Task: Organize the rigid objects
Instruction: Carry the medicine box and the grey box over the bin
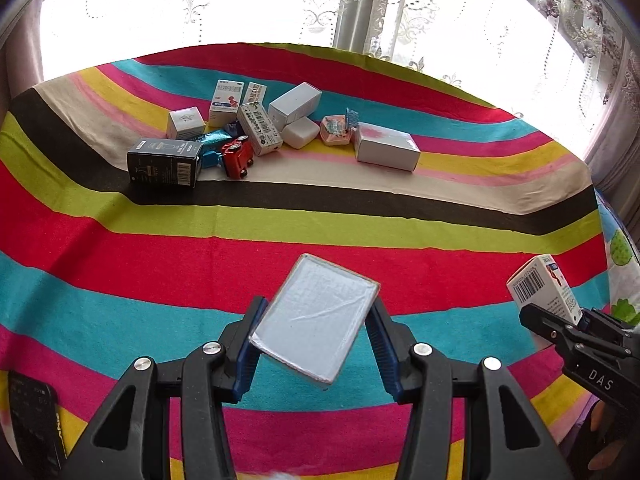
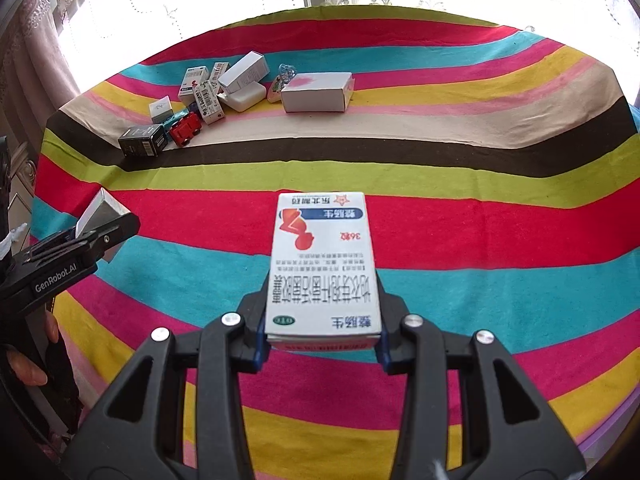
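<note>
My left gripper point(image 1: 316, 344) is shut on a flat silver-grey box point(image 1: 316, 316), tilted and lifted above the striped cloth; the same box point(image 2: 102, 210) pokes out of that gripper at the left of the right wrist view. My right gripper point(image 2: 322, 320) is shut on a white medicine box with red and blue print point(image 2: 322, 264), held off the cloth; that medicine box point(image 1: 544, 290) shows at the right edge of the left wrist view. Far across the cloth lies a cluster of small boxes point(image 1: 256, 124), a red toy car point(image 1: 237, 158) and a black box point(image 1: 164, 162).
A striped cloth point(image 1: 320, 224) covers the table, with a window and lace curtains behind. A white box with a pink top point(image 1: 386, 146) and a pink case point(image 1: 336, 130) lie right of the cluster. A dark remote-like object point(image 1: 30, 412) lies at the near left. A hand point(image 2: 28, 364) grips the left tool.
</note>
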The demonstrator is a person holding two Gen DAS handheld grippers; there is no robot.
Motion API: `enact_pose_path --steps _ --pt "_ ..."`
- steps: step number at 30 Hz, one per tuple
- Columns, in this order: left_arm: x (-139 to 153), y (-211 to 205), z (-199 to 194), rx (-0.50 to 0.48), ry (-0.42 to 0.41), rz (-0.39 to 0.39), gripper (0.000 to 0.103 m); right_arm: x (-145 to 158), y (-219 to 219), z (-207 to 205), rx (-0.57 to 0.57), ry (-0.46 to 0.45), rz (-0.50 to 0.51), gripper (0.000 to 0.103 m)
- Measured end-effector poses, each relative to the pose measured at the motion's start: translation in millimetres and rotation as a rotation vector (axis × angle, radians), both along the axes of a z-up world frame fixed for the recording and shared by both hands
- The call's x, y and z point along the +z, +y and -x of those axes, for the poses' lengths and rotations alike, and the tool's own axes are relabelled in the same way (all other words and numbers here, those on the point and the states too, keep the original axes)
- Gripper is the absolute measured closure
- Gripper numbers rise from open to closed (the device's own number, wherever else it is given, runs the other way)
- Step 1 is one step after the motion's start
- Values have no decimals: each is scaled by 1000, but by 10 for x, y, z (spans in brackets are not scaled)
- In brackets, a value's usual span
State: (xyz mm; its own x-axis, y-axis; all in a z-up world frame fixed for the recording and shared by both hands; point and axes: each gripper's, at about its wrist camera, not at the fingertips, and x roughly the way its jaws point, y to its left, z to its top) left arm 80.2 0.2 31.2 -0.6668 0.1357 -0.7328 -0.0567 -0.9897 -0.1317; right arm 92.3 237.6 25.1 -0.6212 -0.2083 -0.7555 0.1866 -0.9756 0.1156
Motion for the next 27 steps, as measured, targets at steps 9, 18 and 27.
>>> enact_pose_path --steps 9,18,27 --pt "149 371 -191 -95 18 19 52 131 309 -121 -36 25 -7 59" --pt "185 703 -392 -189 21 47 52 233 634 -322 -64 35 -18 59" --pt "283 985 -534 -259 41 72 52 363 941 -566 -102 63 -38 59"
